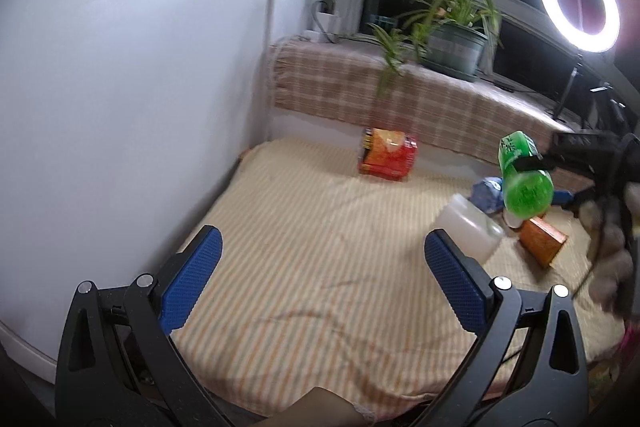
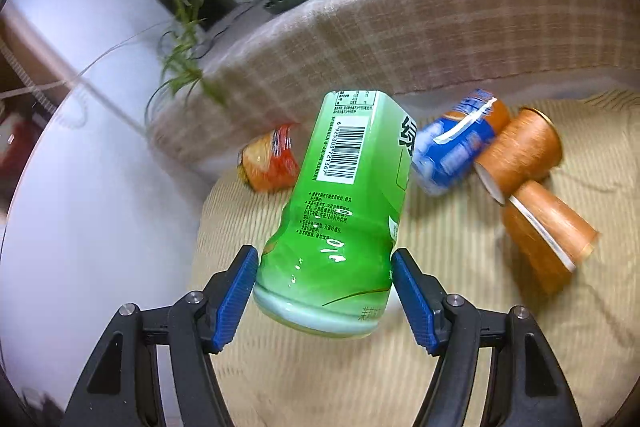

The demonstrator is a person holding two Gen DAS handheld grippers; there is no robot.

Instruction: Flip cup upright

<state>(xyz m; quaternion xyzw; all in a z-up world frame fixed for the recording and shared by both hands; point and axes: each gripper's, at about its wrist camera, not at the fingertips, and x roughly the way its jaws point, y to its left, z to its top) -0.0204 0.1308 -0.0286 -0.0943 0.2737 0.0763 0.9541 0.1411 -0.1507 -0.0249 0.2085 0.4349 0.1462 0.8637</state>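
My right gripper (image 2: 324,291) is shut on a green cup-shaped container (image 2: 340,211), its blue pads pressing both sides near the wide end. It holds the container tilted in the air above the striped cloth. The left wrist view shows the same green container (image 1: 524,179) held at the right by the right gripper (image 1: 536,163). My left gripper (image 1: 320,267) is open and empty, low over the cloth near the front.
Two brown paper cups (image 2: 520,155) (image 2: 548,235) and a blue-orange cup (image 2: 456,143) lie on their sides on the striped cloth (image 2: 320,379). A red-orange package (image 1: 386,157) lies farther back, a translucent white cup (image 1: 470,231) at the right. A white wall (image 1: 120,107) stands left, and a plaid ledge with a potted plant (image 1: 456,47) behind.
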